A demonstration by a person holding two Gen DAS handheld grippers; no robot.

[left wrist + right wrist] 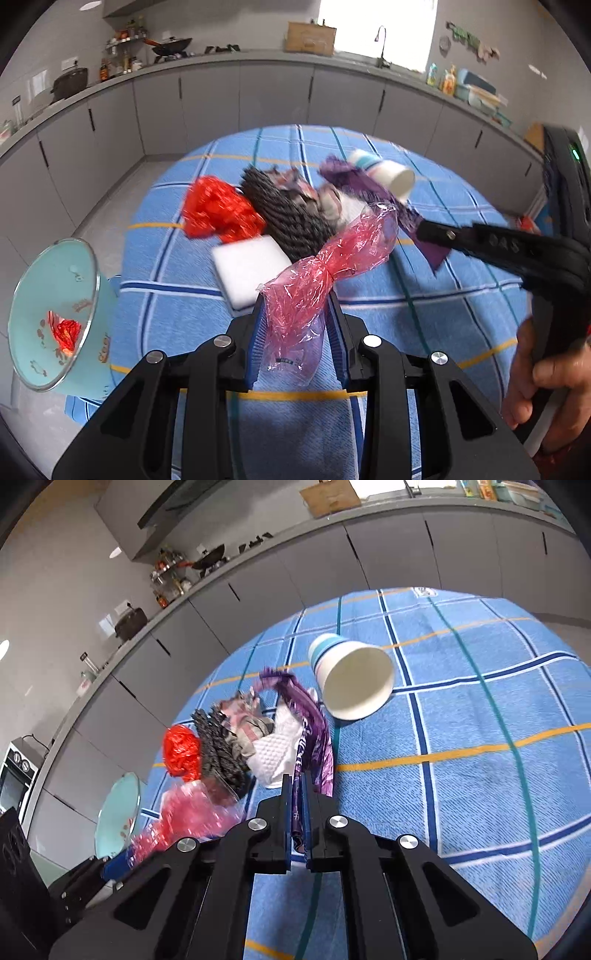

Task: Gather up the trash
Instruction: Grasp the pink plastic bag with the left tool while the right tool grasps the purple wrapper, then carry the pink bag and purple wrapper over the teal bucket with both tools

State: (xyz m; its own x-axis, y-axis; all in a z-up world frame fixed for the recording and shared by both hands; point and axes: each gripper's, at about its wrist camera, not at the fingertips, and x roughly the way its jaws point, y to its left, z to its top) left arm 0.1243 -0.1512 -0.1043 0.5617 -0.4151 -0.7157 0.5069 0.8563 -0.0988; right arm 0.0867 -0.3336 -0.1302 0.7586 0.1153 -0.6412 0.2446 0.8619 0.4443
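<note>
Only the left wrist view shows the white foam pad (251,266).

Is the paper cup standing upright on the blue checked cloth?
No, the paper cup lies tipped on its side on the blue checked cloth, its open mouth facing the right wrist camera.

glossy crinkled plastic wrapper (325,269), woven cloth tablecloth (443,314)

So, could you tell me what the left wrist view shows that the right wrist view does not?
Only left: white foam block, red trash inside the bin, a hand on the right gripper's handle.
Only right: the paper cup's open mouth, right gripper shut on the purple wrapper.
Both: red crumpled bag, pink film in the left gripper.
</note>
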